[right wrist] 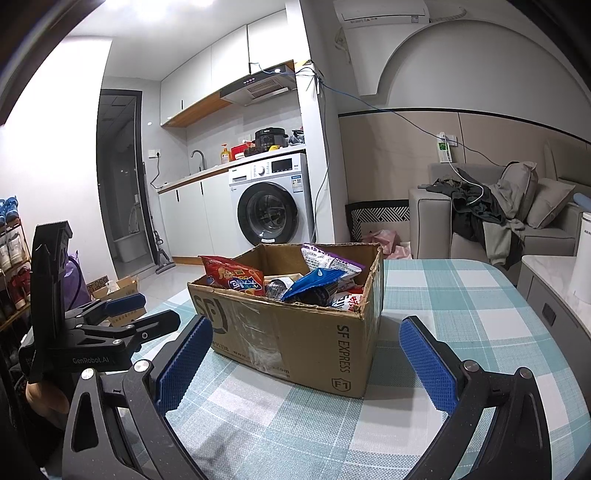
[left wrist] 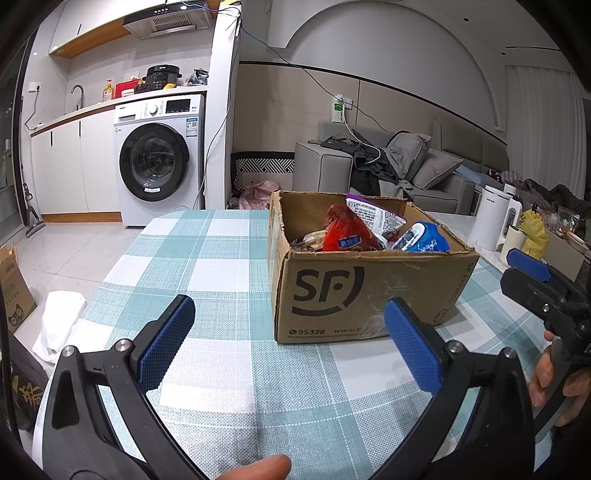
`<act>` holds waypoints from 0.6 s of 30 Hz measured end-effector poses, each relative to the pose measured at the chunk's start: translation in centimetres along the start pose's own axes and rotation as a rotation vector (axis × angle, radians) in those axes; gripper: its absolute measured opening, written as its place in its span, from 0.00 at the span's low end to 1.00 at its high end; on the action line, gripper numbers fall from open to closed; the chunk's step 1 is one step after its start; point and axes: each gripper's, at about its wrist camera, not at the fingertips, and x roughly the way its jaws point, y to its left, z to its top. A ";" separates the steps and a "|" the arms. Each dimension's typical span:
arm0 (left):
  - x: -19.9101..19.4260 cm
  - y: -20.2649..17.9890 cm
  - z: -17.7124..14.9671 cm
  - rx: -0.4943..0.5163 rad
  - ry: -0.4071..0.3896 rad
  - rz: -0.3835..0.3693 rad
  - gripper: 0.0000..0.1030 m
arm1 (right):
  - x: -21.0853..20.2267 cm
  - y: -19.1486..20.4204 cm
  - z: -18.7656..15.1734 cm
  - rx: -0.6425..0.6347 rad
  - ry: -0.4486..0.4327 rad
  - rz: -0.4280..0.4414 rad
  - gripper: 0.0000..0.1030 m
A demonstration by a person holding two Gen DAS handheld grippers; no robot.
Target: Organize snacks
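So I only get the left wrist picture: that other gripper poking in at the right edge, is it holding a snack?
Observer: No. The right wrist view shows the right gripper wide open and empty, facing the cardboard box.
Operator: Does my own gripper carry any name?
Observer: Yes, the left gripper has "GenRobot.AI" printed on its body.
Operator: Anything high on the wall that I miss?
Observer: A white air conditioner mounted near the ceiling.
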 end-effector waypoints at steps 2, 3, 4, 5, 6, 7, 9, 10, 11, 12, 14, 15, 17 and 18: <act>0.0 0.0 0.0 0.000 0.000 -0.001 0.99 | 0.0 0.0 0.0 0.000 0.000 0.000 1.00; 0.0 0.0 0.0 -0.001 0.000 0.000 0.99 | 0.0 0.0 0.0 0.000 0.000 0.000 1.00; 0.0 0.0 0.0 -0.001 0.000 0.000 0.99 | 0.1 0.0 0.0 0.000 0.000 0.000 1.00; 0.0 0.0 0.0 -0.001 0.000 -0.001 0.99 | 0.0 0.0 0.0 0.000 0.000 0.000 1.00; 0.0 0.0 0.0 -0.001 0.000 0.000 0.99 | 0.0 0.0 0.0 0.001 0.000 0.000 1.00; 0.0 0.0 0.0 -0.002 -0.001 0.002 0.99 | 0.0 0.0 0.0 0.001 0.000 0.000 1.00; 0.0 0.0 -0.1 -0.004 -0.001 0.001 0.99 | 0.0 0.0 0.0 0.001 0.000 0.000 1.00; 0.0 0.0 -0.1 -0.005 -0.001 0.003 0.99 | 0.0 0.0 0.0 0.001 0.001 0.000 1.00; 0.0 0.0 -0.1 -0.005 -0.002 0.003 0.99 | 0.0 0.0 0.0 0.001 0.000 0.000 1.00; 0.0 0.0 -0.1 -0.006 -0.001 0.002 0.99 | 0.0 0.0 0.0 0.001 0.000 0.000 1.00; 0.0 0.0 -0.2 -0.006 0.000 0.004 0.99 | 0.0 0.0 0.0 0.001 0.000 0.000 1.00; 0.0 0.0 -0.1 -0.006 -0.001 0.003 0.99 | 0.0 0.0 0.0 0.000 0.000 0.000 1.00; 0.0 0.0 -0.1 -0.005 -0.002 0.003 0.99 | 0.0 0.0 0.0 0.000 0.000 0.000 1.00; 0.0 0.0 -0.1 -0.005 -0.001 0.003 0.99 | 0.0 0.0 0.0 0.000 0.000 0.000 1.00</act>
